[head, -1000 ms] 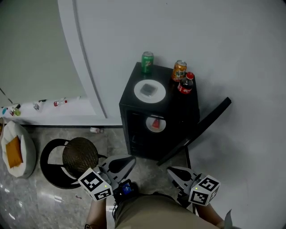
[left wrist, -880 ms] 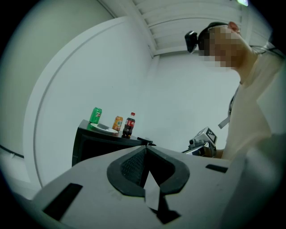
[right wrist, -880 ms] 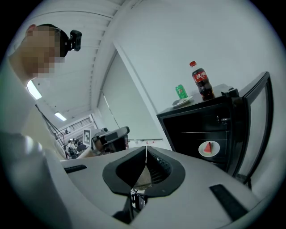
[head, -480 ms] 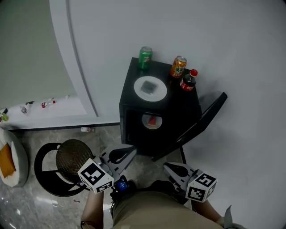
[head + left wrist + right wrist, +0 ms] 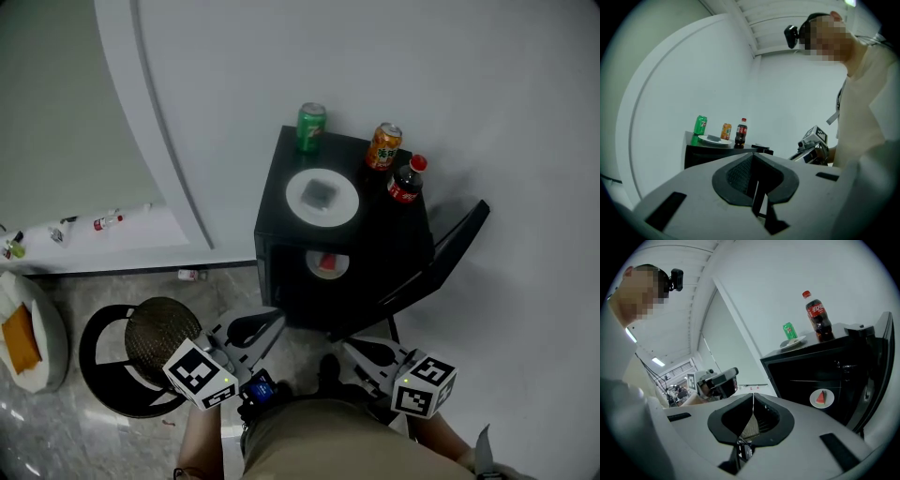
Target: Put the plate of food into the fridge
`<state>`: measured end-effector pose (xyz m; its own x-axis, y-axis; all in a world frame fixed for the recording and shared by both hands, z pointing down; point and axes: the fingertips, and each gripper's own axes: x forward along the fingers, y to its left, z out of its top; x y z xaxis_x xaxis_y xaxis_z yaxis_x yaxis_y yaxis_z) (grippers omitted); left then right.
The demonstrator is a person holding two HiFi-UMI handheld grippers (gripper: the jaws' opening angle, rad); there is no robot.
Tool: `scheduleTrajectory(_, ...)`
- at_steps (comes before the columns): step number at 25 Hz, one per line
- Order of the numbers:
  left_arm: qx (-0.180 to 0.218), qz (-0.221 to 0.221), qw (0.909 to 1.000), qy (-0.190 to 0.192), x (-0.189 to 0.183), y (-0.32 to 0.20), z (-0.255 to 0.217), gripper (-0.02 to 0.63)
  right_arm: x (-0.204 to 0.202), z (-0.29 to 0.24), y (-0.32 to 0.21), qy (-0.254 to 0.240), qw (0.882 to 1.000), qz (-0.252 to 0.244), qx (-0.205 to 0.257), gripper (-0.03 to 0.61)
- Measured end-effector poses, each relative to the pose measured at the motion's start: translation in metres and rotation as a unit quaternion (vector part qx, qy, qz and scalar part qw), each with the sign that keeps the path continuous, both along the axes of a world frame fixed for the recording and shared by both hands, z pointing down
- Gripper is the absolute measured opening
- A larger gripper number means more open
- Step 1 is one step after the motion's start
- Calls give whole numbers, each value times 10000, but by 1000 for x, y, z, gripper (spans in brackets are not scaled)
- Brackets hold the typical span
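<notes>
Plate (image 5: 345, 208) of white, carrying a dark grey piece of food, sits on top of the small black fridge (image 5: 380, 234), which stands against a white wall. Behind the plate on the fridge top stand 2 cans, a green can (image 5: 310, 127) toward the left and an orange can (image 5: 383, 147) toward the right. A cola bottle (image 5: 405, 181) with a red cap stands just beside the orange can, nearer the front. The fridge door (image 5: 441, 267) hangs open to the right. Inside, on a shelf, lies another small plate (image 5: 339, 271) with a red wedge that looks like watermelon.

The left hand-held gripper (image 5: 752, 159) is clenched, its jaws pressed together with nothing between them, and it points level toward the fridge. The right hand-held gripper (image 5: 753, 397) is likewise clenched and empty, tilted a little downward toward the open fridge. Both are held low in front of the person's waist, well apart from the fridge and from the plate on top. On the grey floor (image 5: 94, 441) to the left of the fridge stands a round black stool (image 5: 164, 328).
</notes>
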<state>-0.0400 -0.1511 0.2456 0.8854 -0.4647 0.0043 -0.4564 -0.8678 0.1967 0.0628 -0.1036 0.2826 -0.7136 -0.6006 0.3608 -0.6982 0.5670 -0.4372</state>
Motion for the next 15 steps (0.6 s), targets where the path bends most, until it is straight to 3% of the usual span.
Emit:
scheduleTrajectory(8,300,-130,9991,-261,13,-28,1,11,17,3,-17,-127,9998,100,-79,20)
scheduleTrajectory(15,666,-613,9945,-526,9,-66,3,11,43,10,-19,-125,9991,349,-195,20)
